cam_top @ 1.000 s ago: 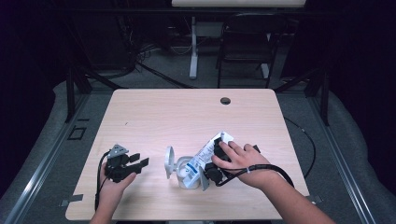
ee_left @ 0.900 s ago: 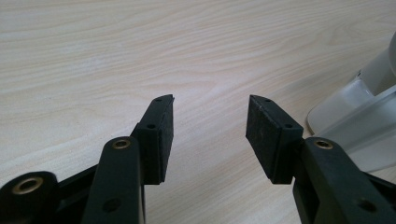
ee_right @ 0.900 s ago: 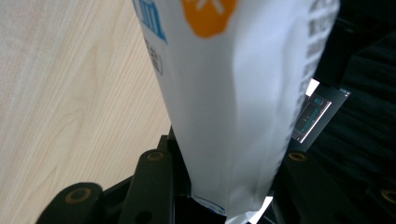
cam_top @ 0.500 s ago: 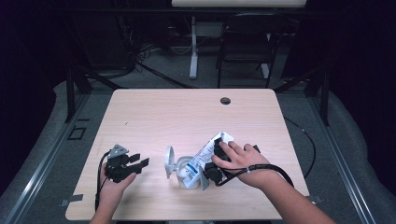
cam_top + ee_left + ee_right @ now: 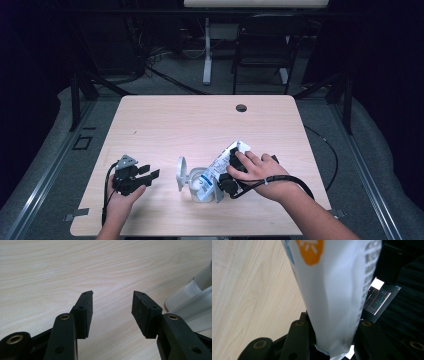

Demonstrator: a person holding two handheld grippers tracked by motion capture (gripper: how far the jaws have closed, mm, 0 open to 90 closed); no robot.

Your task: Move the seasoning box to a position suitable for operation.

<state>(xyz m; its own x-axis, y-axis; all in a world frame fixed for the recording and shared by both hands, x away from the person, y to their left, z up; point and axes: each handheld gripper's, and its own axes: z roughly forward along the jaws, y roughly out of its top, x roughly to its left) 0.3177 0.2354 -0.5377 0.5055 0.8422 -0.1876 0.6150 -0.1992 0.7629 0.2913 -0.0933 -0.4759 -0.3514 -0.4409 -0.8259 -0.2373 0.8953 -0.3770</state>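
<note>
Pouch of white film lies tilted on the worktop, its sealed top corner pointing toward one o'clock and its lower end toward seven o'clock, at about five o'clock from the worktop's middle in the high view. Blue print runs along the pouch there; the right gripper view shows an orange mark and grey lettering on it. The right gripper is clamped on the pouch: its jaws have just been closing, and in the right gripper view the white film passes up between the two black jaws with both pressing its sides. The person's right hand covers the gripper body, and a black cable loops from it toward four o'clock.

Touching the pouch's lower end is a white container with its round lid swung open to the nine o'clock side. At nine o'clock from that, well apart, the left gripper rests low over the worktop in the left hand, jaws spread with nothing but bare wood between them. In the left gripper view a white edge of the container shows at three o'clock. A dark round hole sits near the worktop's far edge.
</note>
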